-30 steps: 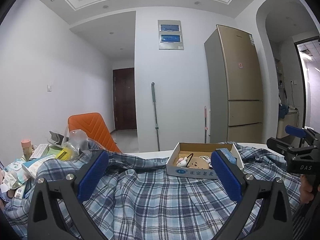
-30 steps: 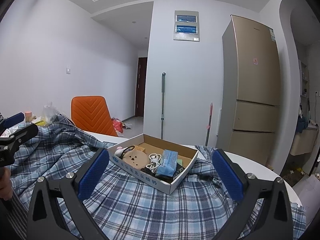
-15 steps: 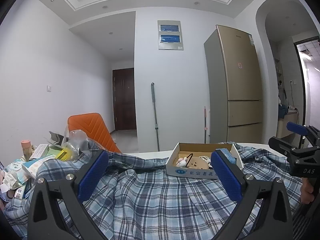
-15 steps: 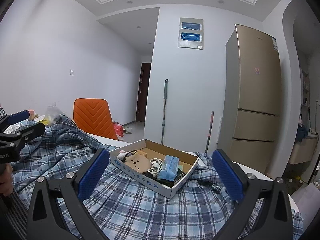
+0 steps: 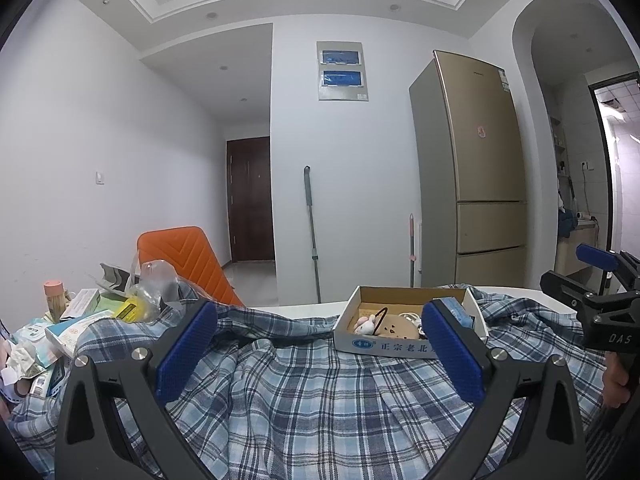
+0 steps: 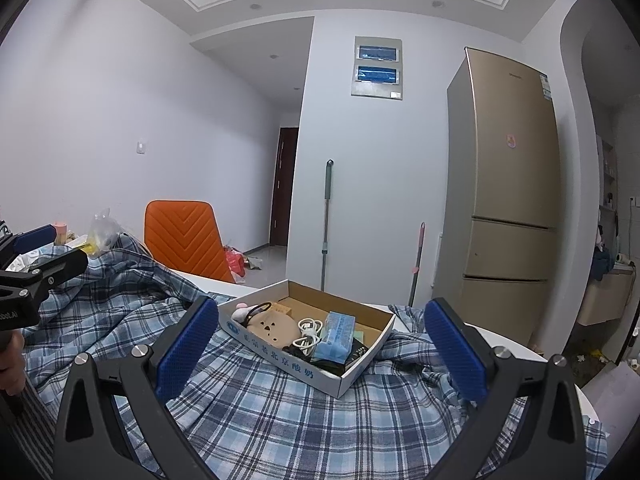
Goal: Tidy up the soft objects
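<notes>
A blue plaid shirt point(image 5: 320, 396) lies rumpled across the white table; it also shows in the right wrist view point(image 6: 280, 412). A shallow cardboard box point(image 5: 384, 346) rests on it, seen too in the right wrist view point(image 6: 332, 376), holding a tan plush face point(image 6: 274, 326), a small pink plush point(image 6: 241, 312), a white cable point(image 6: 308, 330) and a blue tissue pack point(image 6: 336, 336). My left gripper point(image 5: 320, 344) is open and empty above the shirt. My right gripper point(image 6: 322, 344) is open and empty, near the box.
A heap of packets, boxes and a plastic bag point(image 5: 80, 320) sits at the table's left. An orange chair point(image 6: 182, 240) stands behind the table. A gold fridge point(image 6: 508, 208), a mop point(image 6: 326, 220) and a dark door point(image 5: 250, 200) are beyond.
Both grippers have shifted slightly; the right wrist view has drawn back and tilted up a little, so the box sits lower. Both grippers stay open.
</notes>
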### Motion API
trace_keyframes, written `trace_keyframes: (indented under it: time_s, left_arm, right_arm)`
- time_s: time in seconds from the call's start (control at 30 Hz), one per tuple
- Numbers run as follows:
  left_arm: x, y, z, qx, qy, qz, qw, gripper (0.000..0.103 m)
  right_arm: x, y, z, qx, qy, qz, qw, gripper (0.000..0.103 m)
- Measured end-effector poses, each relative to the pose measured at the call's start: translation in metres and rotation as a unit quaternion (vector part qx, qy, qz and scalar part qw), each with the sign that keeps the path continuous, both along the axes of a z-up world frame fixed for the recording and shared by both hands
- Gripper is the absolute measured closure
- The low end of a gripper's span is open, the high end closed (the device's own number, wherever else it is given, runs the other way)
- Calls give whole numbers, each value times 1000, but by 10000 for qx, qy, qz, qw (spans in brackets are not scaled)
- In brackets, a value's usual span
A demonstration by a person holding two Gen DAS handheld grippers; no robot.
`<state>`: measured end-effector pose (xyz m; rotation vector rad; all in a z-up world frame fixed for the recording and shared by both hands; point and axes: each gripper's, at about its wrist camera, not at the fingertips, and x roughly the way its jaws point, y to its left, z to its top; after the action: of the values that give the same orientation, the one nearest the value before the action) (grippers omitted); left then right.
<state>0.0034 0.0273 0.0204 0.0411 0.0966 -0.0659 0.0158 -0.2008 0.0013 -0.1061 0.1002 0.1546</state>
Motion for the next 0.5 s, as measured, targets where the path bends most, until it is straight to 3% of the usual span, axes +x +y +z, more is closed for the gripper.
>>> trace_keyframes:
  time_s: [0.5]
  left_arm:
    - [0, -2, 0, 18, 1, -12, 10000, 0]
  right_arm:
    - [-3, -2, 2, 20, -58, -20, 10000, 0]
